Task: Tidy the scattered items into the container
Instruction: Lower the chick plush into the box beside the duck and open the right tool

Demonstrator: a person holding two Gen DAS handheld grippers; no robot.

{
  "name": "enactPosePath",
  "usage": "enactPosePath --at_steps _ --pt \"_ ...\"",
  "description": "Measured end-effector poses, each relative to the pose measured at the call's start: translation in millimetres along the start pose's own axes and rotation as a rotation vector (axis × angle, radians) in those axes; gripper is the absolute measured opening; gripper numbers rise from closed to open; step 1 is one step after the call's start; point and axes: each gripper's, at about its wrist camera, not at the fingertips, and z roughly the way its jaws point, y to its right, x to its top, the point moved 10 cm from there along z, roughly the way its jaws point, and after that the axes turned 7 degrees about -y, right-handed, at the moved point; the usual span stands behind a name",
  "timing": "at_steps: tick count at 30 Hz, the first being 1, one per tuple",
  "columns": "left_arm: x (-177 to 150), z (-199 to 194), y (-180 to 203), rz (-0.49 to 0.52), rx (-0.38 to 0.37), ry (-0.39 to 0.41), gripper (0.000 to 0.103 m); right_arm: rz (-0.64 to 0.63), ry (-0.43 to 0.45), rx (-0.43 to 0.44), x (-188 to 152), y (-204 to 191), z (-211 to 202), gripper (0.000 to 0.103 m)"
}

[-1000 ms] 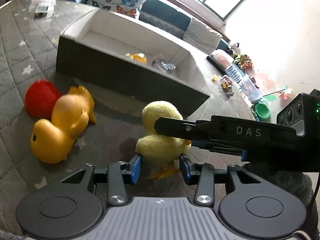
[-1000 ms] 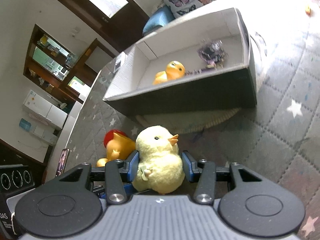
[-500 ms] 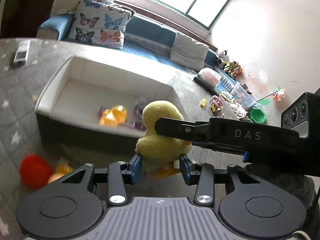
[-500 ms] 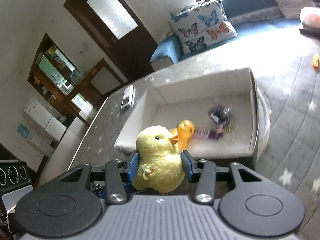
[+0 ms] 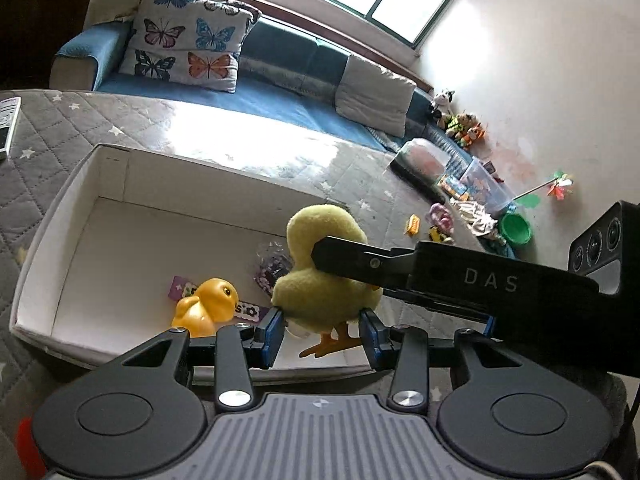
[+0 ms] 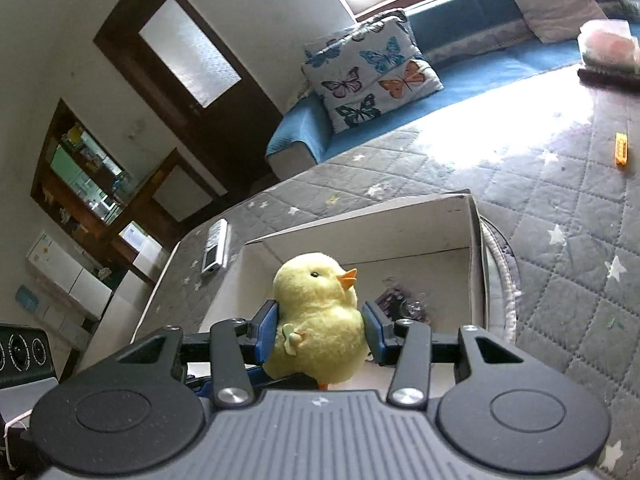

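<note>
Right hand-held gripper clamped on the plush chick, blue pads pressing both flanks, chick held upright over the near edge of the white box. Left hand-held gripper spread apart, pads flanking the chick's underside; contact impossible to judge. Only in the left view: rubber duck lying inside the box beside a purple packet, chick's orange feet, toy pile along the wall, and "DAS" printed on the right gripper's black body. Only in the right view: chick's eye and beak, remote on the grey starred quilt, dark door. Small clear bag in both.
</note>
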Motion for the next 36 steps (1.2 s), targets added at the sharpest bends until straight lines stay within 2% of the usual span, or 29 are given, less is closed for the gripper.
enactPosePath --at_steps 7,8,10,19,31,36 --pt "-2 20 -20 -0.021 0.049 -0.033 0.042 0.041 -0.052 -0.018 -6 21 24 0.044" --pt "-1 22 -23 -0.025 0.056 -0.035 0.043 0.051 -0.064 -0.012 -9 23 28 0.039" --pt "-4 26 -26 -0.034 0.061 -0.047 0.043 0.061 -0.078 -0.006 -13 26 34 0.037" --pt "-8 31 -32 -0.039 0.072 -0.059 0.043 0.014 -0.077 -0.058 -18 22 37 0.034" --pt "-11 22 -36 -0.015 0.12 -0.038 0.043 -0.011 -0.068 -0.097 -24 18 38 0.036" --pt "-14 14 -35 -0.006 0.137 -0.018 0.043 -0.042 -0.056 -0.114 -27 13 35 0.043"
